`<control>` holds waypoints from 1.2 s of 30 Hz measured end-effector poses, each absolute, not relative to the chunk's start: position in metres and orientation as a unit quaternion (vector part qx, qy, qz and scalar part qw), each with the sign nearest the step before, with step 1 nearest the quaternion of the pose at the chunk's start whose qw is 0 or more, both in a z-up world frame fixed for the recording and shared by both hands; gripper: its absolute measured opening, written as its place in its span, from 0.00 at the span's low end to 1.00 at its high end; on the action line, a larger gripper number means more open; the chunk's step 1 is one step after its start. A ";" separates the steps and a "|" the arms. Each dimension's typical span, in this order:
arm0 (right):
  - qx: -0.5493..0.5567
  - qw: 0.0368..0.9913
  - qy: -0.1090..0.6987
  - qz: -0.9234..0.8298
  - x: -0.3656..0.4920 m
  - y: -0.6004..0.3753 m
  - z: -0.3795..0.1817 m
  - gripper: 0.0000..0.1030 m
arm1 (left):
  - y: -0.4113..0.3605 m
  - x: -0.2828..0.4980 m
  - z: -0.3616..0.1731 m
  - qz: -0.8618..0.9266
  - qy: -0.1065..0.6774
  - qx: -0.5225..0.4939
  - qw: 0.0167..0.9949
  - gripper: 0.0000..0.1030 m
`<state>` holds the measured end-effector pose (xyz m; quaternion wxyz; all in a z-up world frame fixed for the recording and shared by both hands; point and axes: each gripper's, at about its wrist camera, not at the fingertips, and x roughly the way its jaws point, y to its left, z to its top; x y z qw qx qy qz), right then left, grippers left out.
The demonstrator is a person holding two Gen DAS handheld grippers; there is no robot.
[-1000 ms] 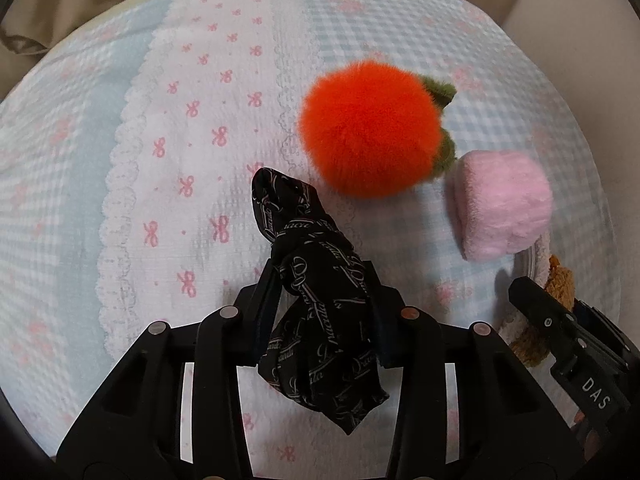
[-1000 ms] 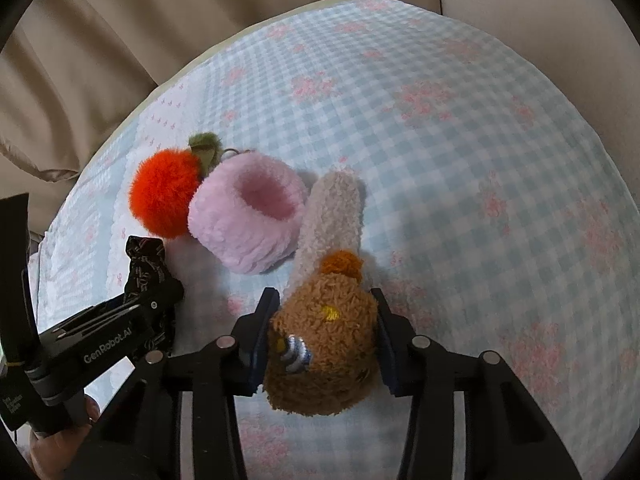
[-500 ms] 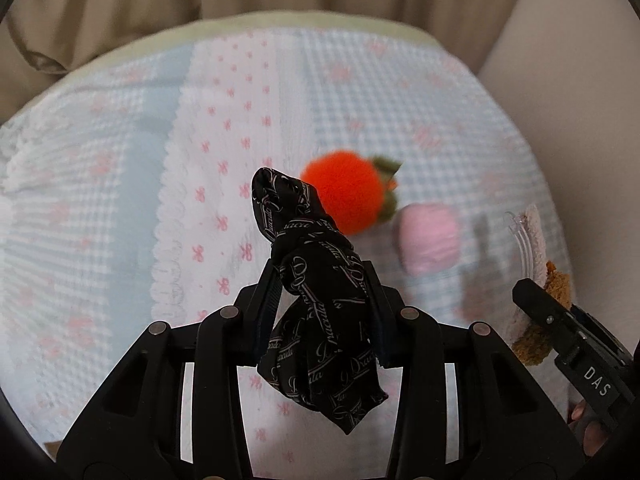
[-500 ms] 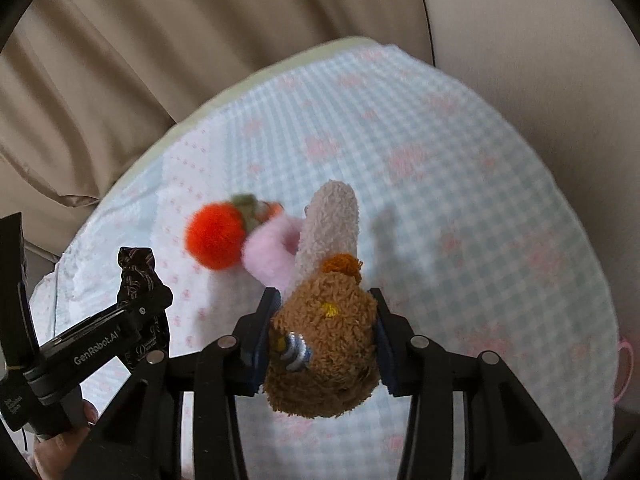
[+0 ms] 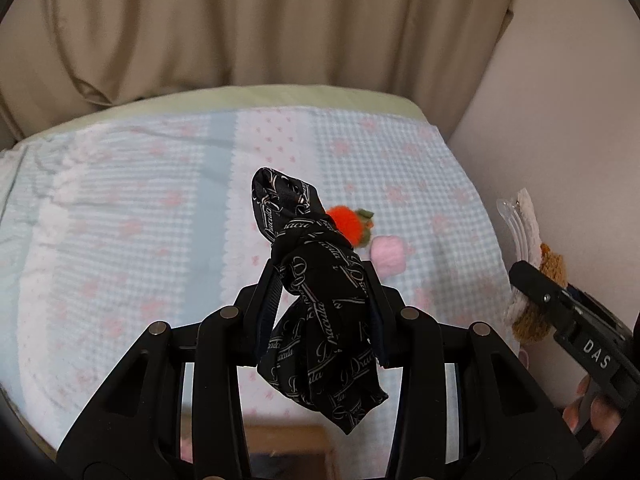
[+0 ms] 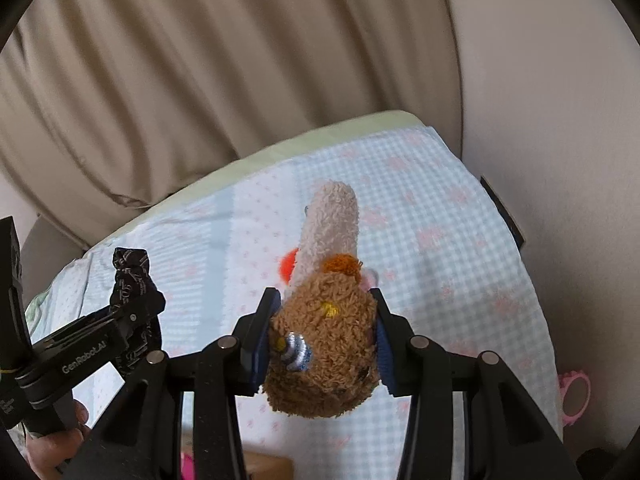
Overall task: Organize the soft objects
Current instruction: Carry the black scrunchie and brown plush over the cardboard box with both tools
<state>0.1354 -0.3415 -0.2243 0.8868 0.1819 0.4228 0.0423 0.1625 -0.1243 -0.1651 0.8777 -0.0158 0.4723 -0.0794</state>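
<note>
Left claw (image 5: 320, 300) is clamped on the black printed scarf (image 5: 316, 304): knotted bundle pinched between both pads, one end sticking up past the tips, the other hanging below. Right claw (image 6: 320, 328) is clamped on the brown plush toy (image 6: 324, 344); its beige terry part (image 6: 332, 220) pokes out forward past the fingertips. I see both loads held in the air above the bed, clear of the blue gingham blanket (image 5: 120, 240). The orange pompom (image 5: 348, 220) and pink fuzzy ring (image 5: 388, 254) lie on the blanket, just beside each other, partly hidden behind the scarf in the left view. Beige curtain (image 6: 200, 80) behind the bed. Pink hand mirror (image 6: 576, 396) at the bed's right edge.
</note>
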 end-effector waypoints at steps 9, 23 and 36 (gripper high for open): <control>0.157 0.888 0.423 0.091 0.077 -0.283 -0.179 0.39 | -0.042 0.081 -0.116 -0.054 0.464 -0.029 0.884 0.34; 0.145 0.859 0.474 0.127 -0.024 -0.168 -0.194 0.39 | 0.084 -0.019 -0.144 -0.048 0.498 -0.021 0.866 0.34; 0.136 0.829 0.539 0.063 -0.070 -0.120 -0.252 0.39 | 0.117 -0.041 -0.235 -0.094 0.564 0.002 0.820 0.34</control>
